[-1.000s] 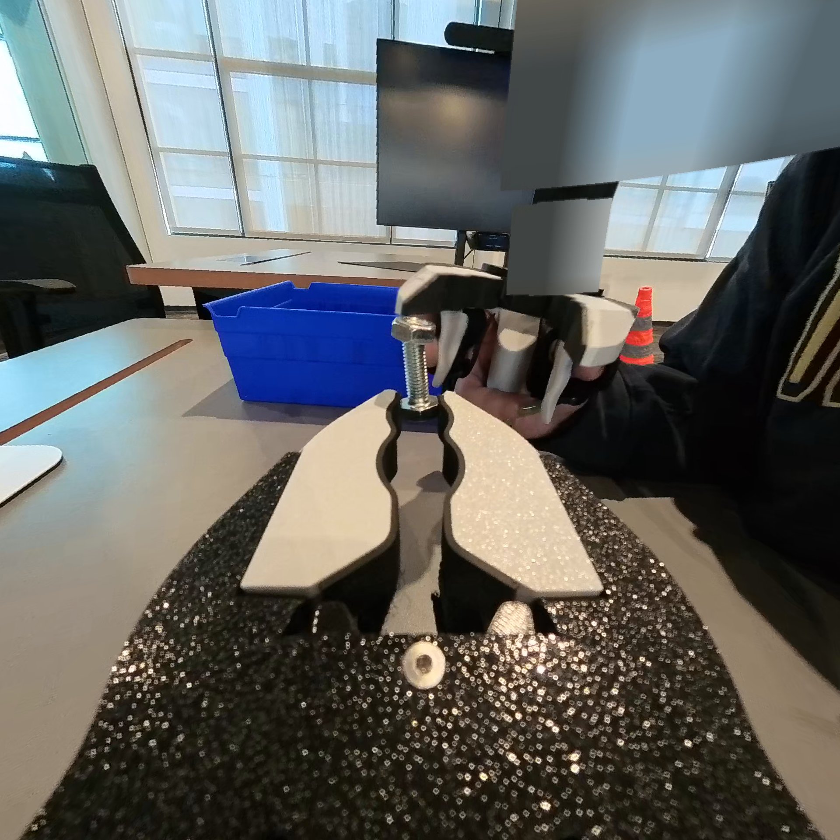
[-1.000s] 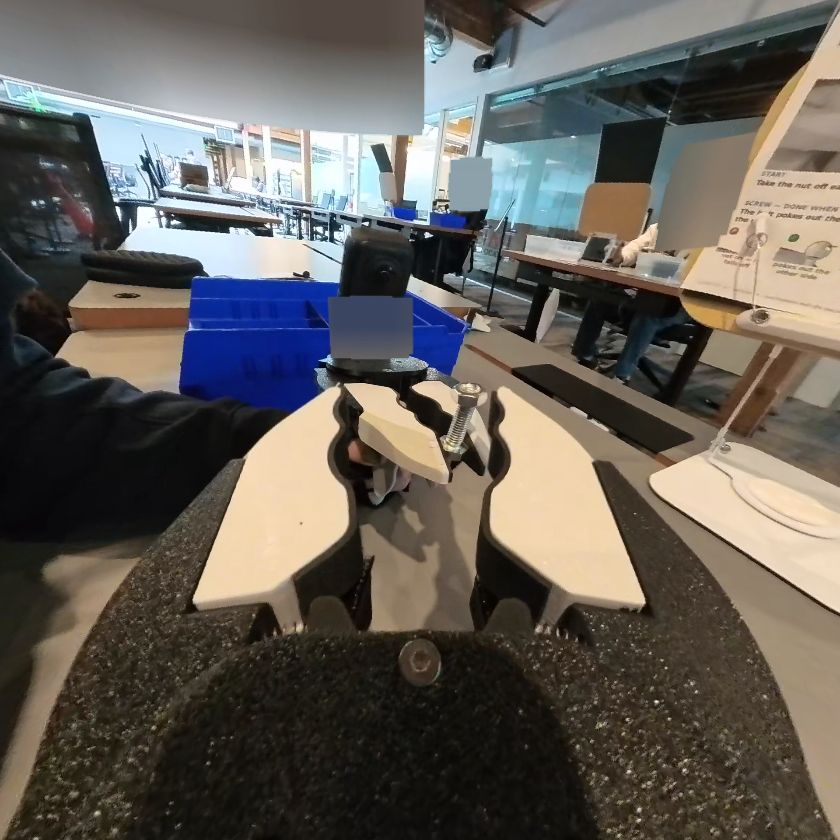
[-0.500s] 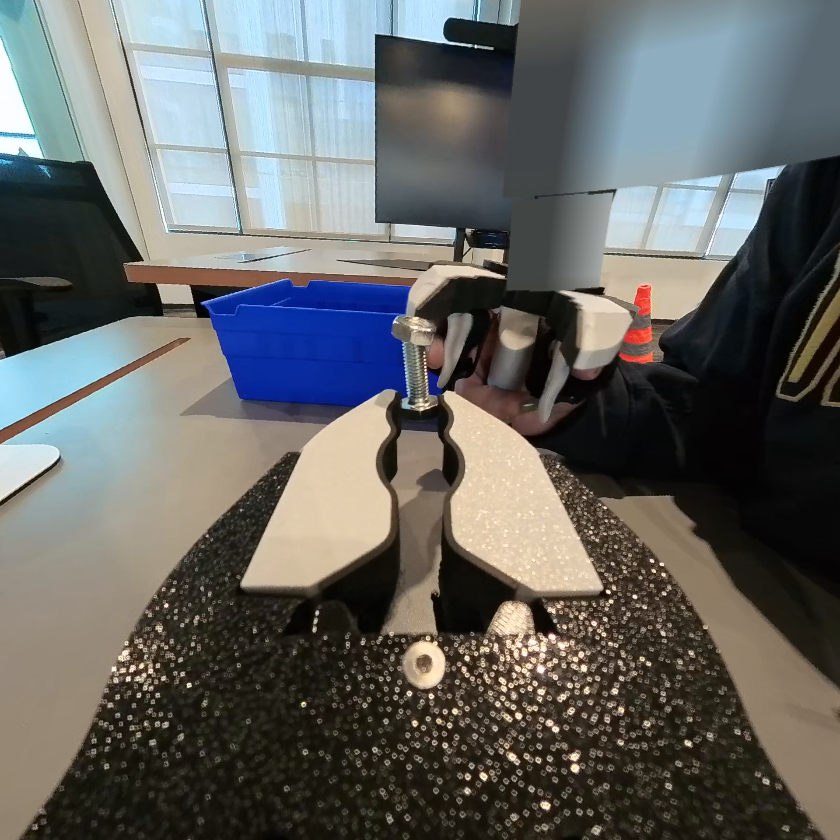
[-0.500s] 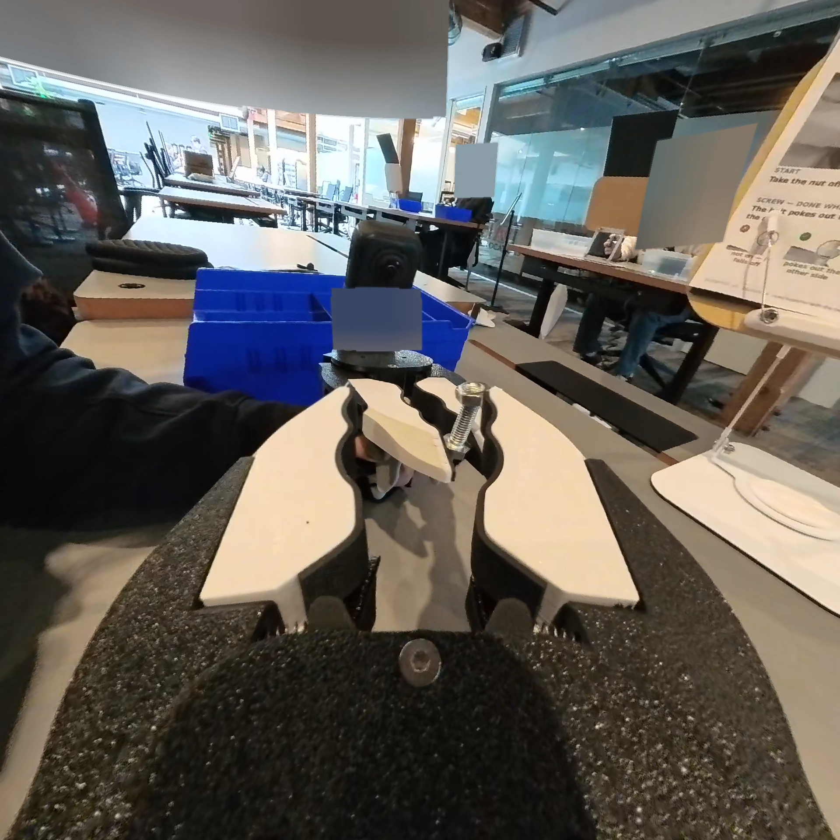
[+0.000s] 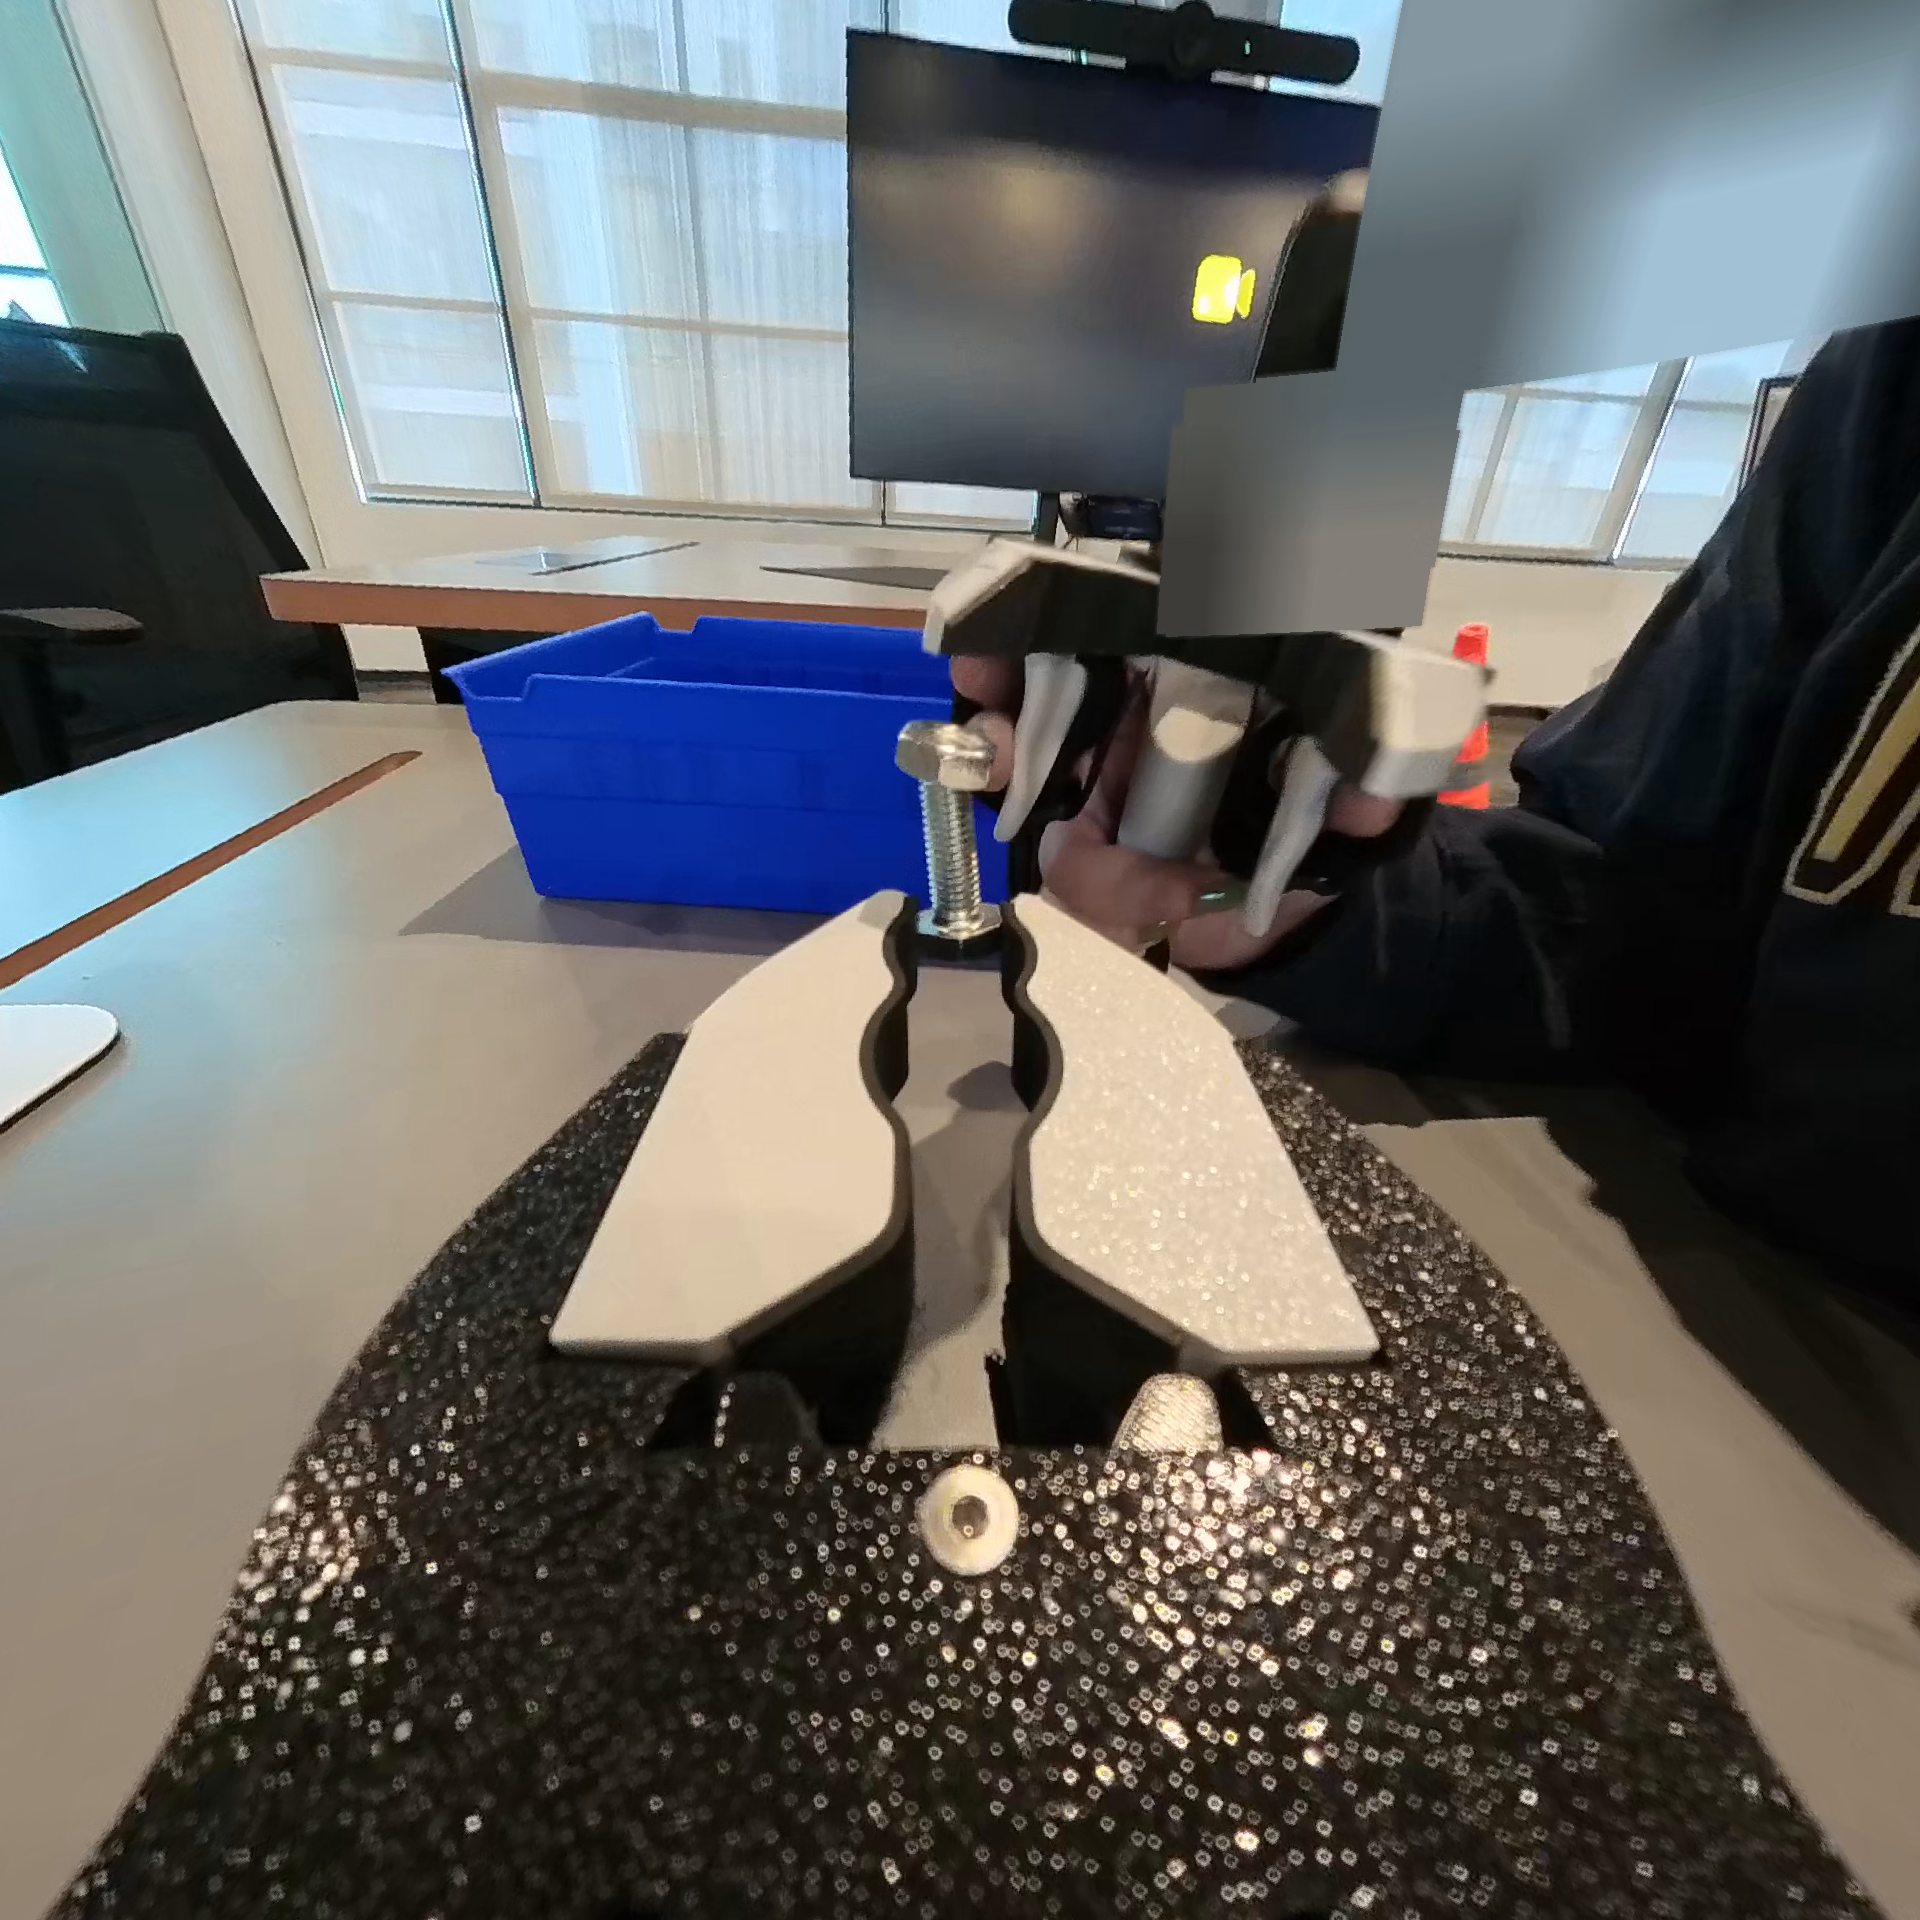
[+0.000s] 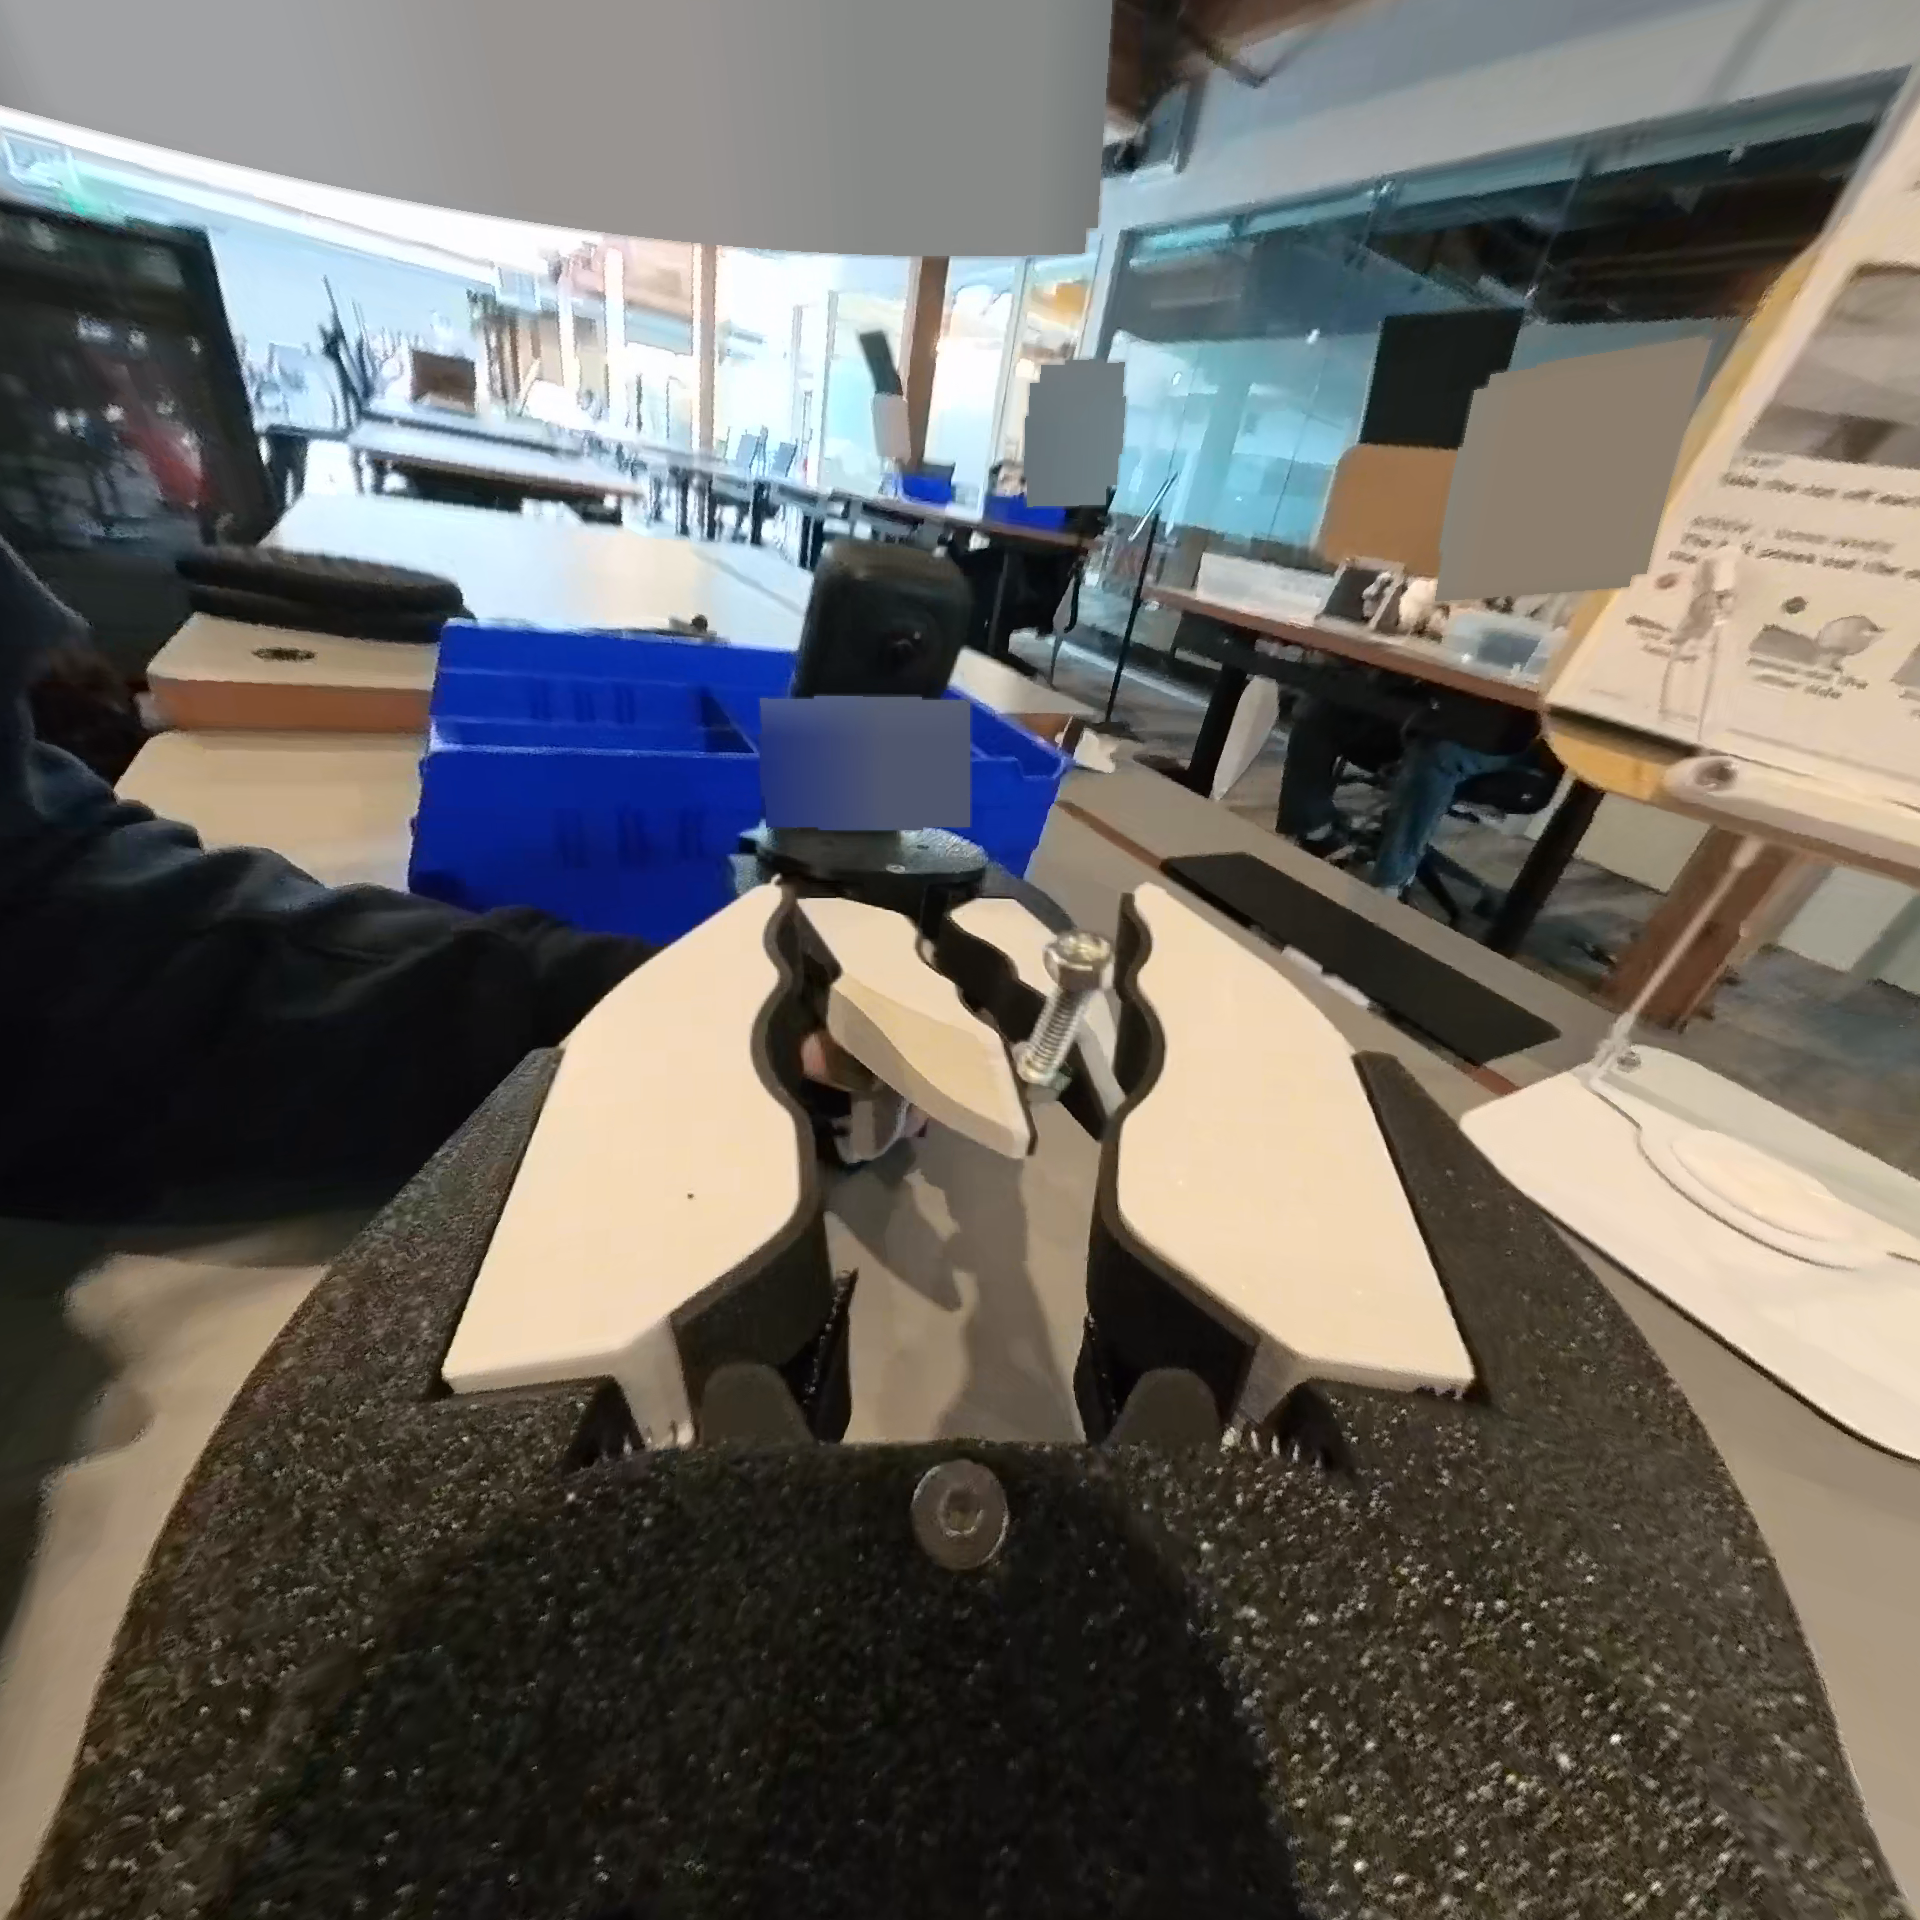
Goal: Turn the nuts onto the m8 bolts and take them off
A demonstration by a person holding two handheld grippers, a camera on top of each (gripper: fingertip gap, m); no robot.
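Since it's plain zinc-plated steel, the bolt (image 5: 954,831) will feel dense for its size, totally rigid and a bit slick, so nothing here can crush. It stands head-up at 12 o'clock off the left gripper (image 5: 958,940), whose jaws are clamped on the nut (image 5: 961,920) at the bottom of the threads. The hex flats give a way better bite than the threads would. The right gripper (image 6: 951,951) has its jaws spread wide, holding nothing, the bolt sitting between them toward 1 o'clock. I'd grab the hex head (image 6: 1081,956) across two flats to spin it. The blue bin (image 5: 686,769) sits on the surface behind.
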